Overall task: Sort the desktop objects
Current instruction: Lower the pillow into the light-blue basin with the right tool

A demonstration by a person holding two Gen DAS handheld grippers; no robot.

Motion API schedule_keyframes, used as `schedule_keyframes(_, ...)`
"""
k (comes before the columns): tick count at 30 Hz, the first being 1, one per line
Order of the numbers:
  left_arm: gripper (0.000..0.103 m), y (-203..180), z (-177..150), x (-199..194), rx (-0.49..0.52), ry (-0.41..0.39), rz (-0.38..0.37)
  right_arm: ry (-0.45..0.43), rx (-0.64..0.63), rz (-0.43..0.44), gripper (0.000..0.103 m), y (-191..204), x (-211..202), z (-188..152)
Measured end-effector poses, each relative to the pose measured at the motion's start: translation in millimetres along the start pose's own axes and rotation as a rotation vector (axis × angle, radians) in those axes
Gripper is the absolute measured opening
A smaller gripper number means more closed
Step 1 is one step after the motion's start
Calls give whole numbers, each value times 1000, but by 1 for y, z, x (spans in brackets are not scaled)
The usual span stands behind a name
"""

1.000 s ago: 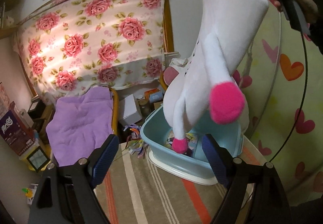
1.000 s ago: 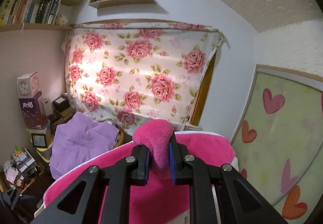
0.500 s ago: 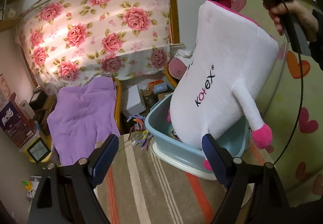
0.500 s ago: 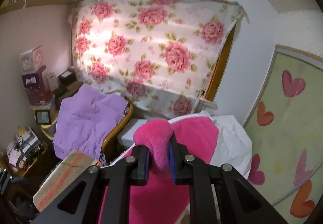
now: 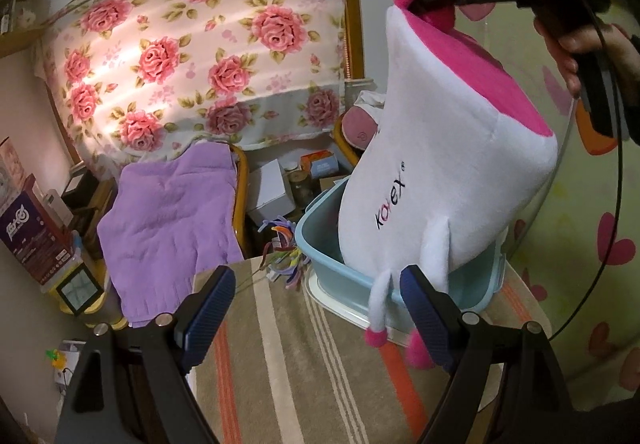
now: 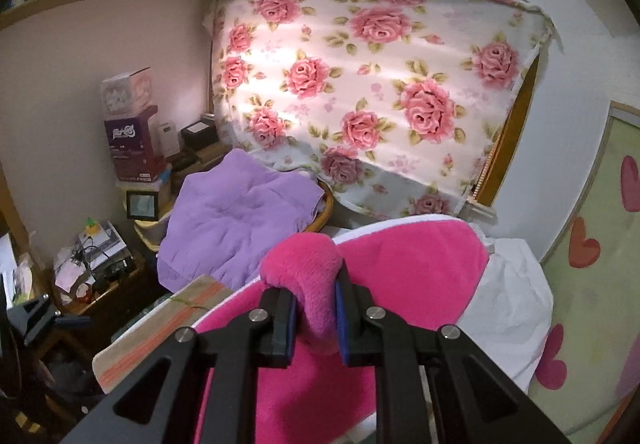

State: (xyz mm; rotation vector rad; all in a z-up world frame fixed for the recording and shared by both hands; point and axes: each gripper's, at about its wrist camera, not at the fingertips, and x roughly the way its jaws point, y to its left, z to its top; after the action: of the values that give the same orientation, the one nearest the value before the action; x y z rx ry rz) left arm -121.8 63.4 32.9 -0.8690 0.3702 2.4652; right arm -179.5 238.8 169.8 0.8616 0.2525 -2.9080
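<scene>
Right gripper [image 6: 316,318]: jaws closed on the pink loop [image 6: 306,276] at the top of the plush toy [image 5: 448,164]. Grip looks firm; the fabric bulges between the pads.

Left gripper [image 5: 316,308]: jaws open, holding nothing, hovering low over the counter [image 5: 280,364] just in front of the tub.

Plush toy: white body, pink top face, black and pink lettering on the side, thin white legs with pink feet [image 5: 376,336]. Hangs tilted from the right gripper, its lower end inside the tub. Two legs dangle over the near rim, outside it. Whether the base touches the tub floor cannot be told.

Tub [image 5: 316,232]: light blue plastic, standing on a white tray or lid on the counter's striped cloth. Coloured strips [image 5: 284,244] lie just beside its left corner.

Surroundings: purple blanket [image 5: 172,220] over a chair to the left; rose-print curtain [image 5: 208,44] behind; boxes on the floor beyond the tub.

Step in hand, as judged: placing the toy into the tub; lowering appears partway done.

Next move calls for: lowering until the body settles, with the trailing legs brought inside the rim, then releasing the loop. The toy is bulky against the tub; it may tip out over the near side.
</scene>
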Motion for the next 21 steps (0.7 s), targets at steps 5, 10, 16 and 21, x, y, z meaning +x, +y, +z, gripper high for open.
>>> schedule_keyframes(5,87,2,-3,0,-2,7,5,28,22,34,17,-7,-6,-19)
schedule_keyframes(10,87,2,-5,1,0,15,3,89,-11,30,19,-16,-20,-45)
schedule_keyframes(16,87,-6,-5,3,22,14,-8,217,5,-2,20,-40,-35,-82)
schedule_keyframes(21,87,-14,-4,6,37,18,-25,353,-5,-85,21,-51,-31,-125)
